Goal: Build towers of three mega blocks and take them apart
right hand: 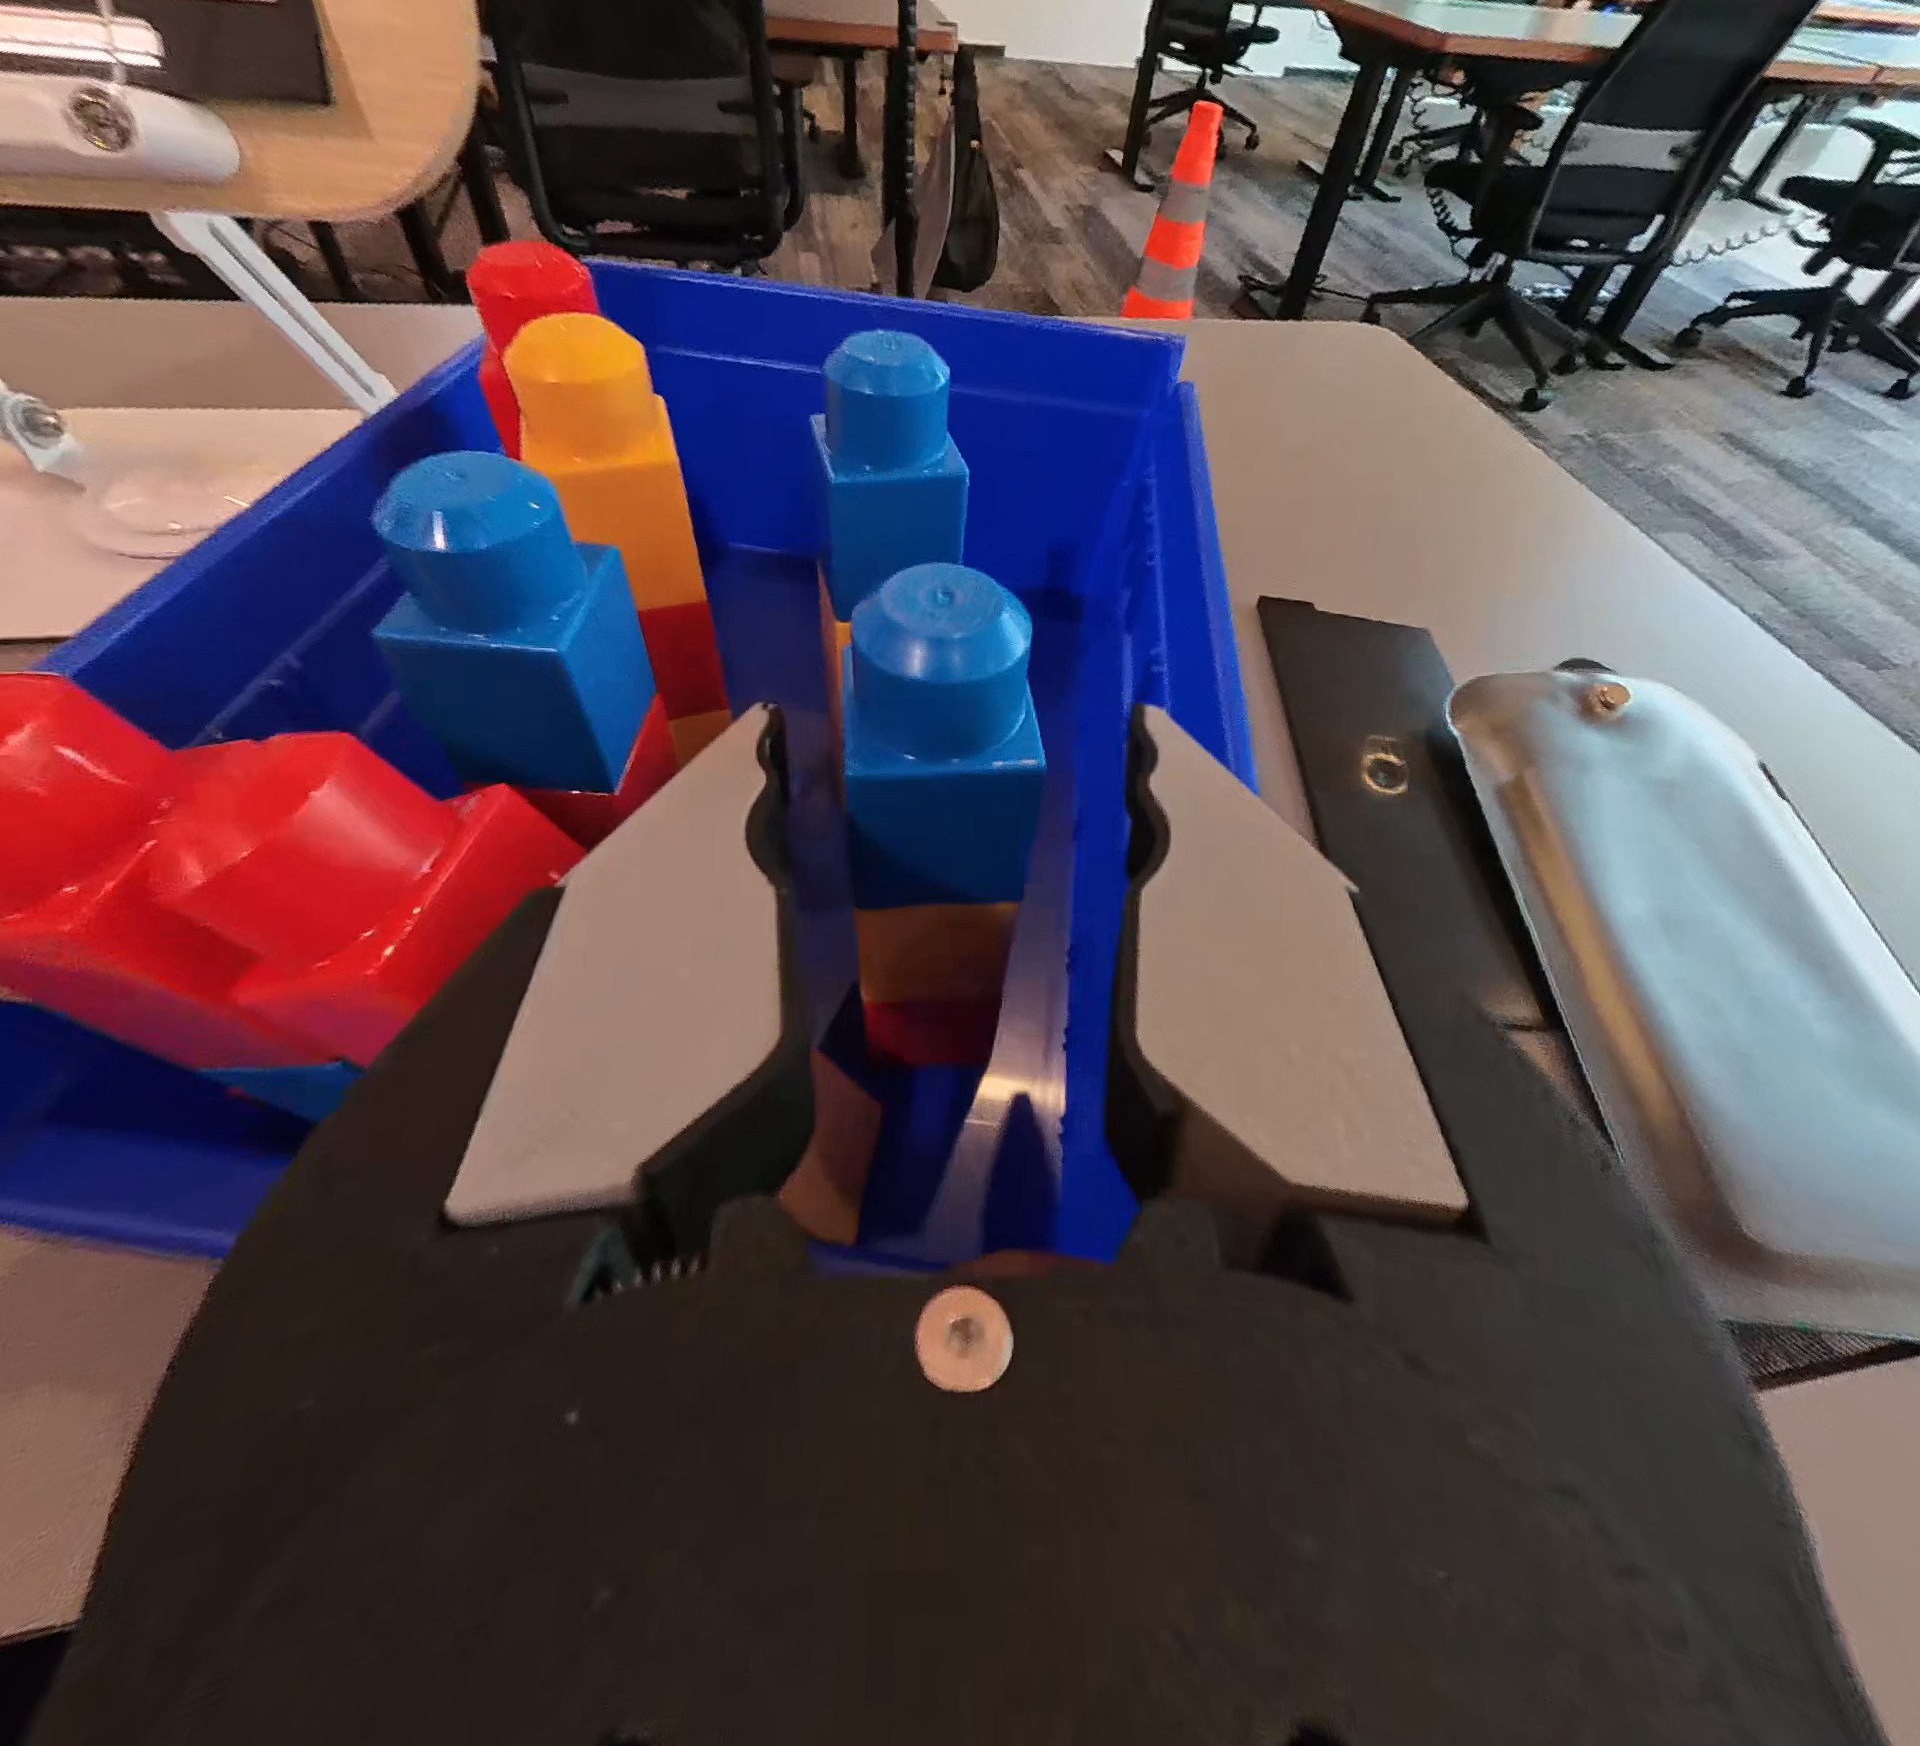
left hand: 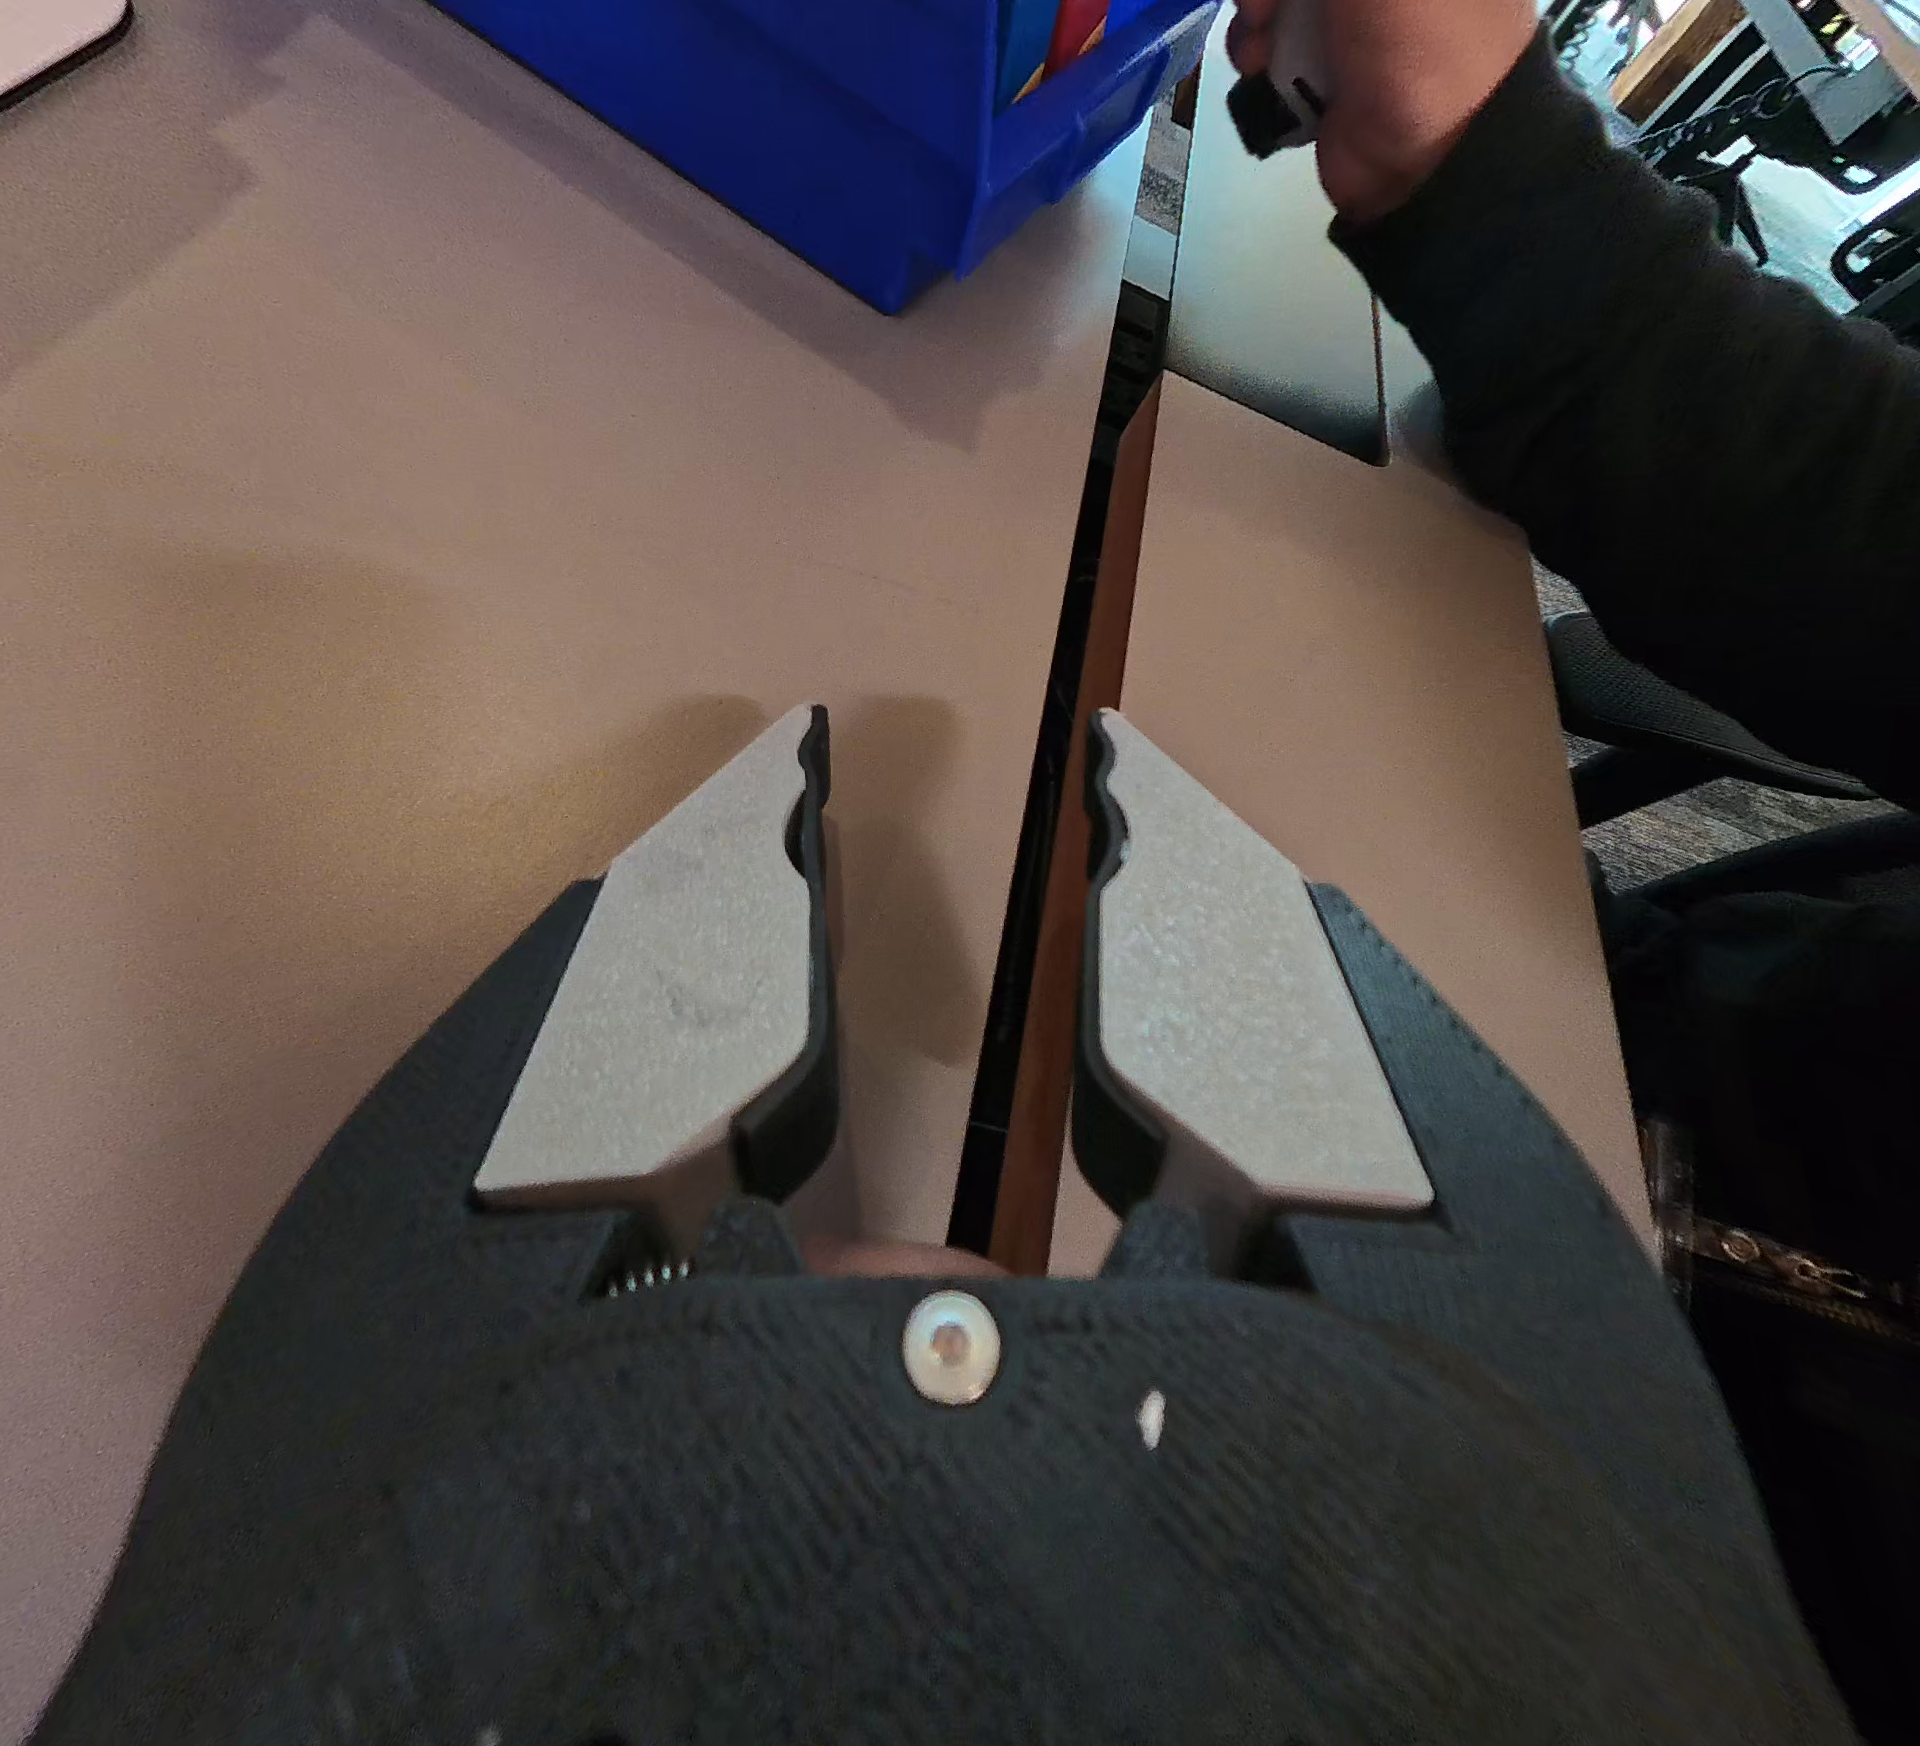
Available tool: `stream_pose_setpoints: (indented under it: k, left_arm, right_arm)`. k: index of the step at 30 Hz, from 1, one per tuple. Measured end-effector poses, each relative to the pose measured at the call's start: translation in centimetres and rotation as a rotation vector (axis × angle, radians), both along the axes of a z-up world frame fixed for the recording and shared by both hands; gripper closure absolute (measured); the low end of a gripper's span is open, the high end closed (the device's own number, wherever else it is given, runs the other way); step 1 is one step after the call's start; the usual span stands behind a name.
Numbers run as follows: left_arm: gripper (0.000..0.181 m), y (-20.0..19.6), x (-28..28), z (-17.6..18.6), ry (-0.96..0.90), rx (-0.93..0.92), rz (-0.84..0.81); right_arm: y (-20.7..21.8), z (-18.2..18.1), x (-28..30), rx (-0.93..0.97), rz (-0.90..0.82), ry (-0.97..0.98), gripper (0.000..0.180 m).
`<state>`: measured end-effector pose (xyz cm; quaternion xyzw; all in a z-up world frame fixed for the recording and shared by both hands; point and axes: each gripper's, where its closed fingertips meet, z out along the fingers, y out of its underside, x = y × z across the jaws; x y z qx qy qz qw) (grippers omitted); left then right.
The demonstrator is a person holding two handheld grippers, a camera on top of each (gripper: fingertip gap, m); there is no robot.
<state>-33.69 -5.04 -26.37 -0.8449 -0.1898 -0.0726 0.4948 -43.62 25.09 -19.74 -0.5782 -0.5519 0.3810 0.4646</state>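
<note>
In the right wrist view my right gripper (right hand: 951,730) is open over a blue bin (right hand: 1195,553). A block tower with a blue block on top (right hand: 940,740) stands between its fingers, not clamped. More towers stand in the bin: one blue-topped (right hand: 499,616), one orange-topped (right hand: 603,449), one red-topped (right hand: 525,288) and one blue-topped at the back (right hand: 888,460). A large red block (right hand: 239,875) lies at the left. In the left wrist view my left gripper (left hand: 956,730) is open and empty above the bare table. The blue bin (left hand: 727,55) is ahead of it.
A seam between two tabletops (left hand: 1091,657) runs under the left gripper. A person's hand (left hand: 1371,3) holds the other gripper at the bin. A metal clipboard clip (right hand: 1683,948) on a black board lies right of the bin. Chairs and an orange cone (right hand: 1179,221) stand beyond.
</note>
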Motion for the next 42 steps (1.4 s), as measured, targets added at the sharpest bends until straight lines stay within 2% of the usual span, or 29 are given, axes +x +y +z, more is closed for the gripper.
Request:
stream_pose_setpoints:
  k: [9, 13, 17, 19, 21, 23, 25, 26, 29, 34, 42]
  left_arm:
    - [0.133, 0.0, 0.0, -0.1, 0.0, -0.003, -0.002]
    - [0.133, 0.0, 0.1, -0.3, 0.0, -0.01, -0.004]
    - [0.133, 0.0, 0.1, -0.3, -0.002, -0.012, -0.003]
    - [0.133, 0.0, 0.1, -0.4, -0.003, -0.013, -0.003]
    - [0.133, 0.0, 0.1, -0.4, -0.003, -0.014, -0.004]
    - [0.133, 0.1, 0.1, -0.4, -0.002, -0.014, -0.006]
    - [0.133, 0.0, 0.1, -0.4, -0.001, -0.013, -0.006]
    - [0.133, 0.0, 0.1, -0.3, -0.001, -0.012, -0.006]
    - [0.134, 0.0, 0.1, -0.1, 0.001, -0.007, -0.007]
    - [0.133, 0.1, 0.3, -0.2, -0.002, -0.011, -0.011]
    - [0.133, 0.0, 0.2, -0.4, -0.007, -0.017, -0.012]
  right_arm:
    - [-0.8, 2.9, 2.2, -0.009, 0.049, 0.124, 0.117]
    - [-3.2, 3.9, 3.2, 0.045, 0.131, 0.14, 0.117]
    - [-7.4, 4.2, 3.8, 0.13, 0.244, 0.115, 0.118]
    - [-9.5, 4.5, 4.0, 0.197, 0.29, 0.109, 0.125]
    - [-11.2, 4.9, 4.0, 0.254, 0.325, 0.102, 0.141]
    - [-11.7, 5.5, 3.6, 0.301, 0.311, 0.103, 0.152]
    - [-11.9, 5.5, 3.0, 0.308, 0.314, 0.074, 0.176]
    - [-12.0, 5.3, 2.7, 0.29, 0.325, 0.055, 0.18]
    - [-13.3, 5.2, 2.4, 0.24, 0.377, 0.048, 0.18]
    - [-13.6, 4.1, 1.9, 0.291, 0.362, 0.005, 0.18]
    - [-11.2, 3.7, 1.5, 0.282, 0.321, -0.015, 0.18]
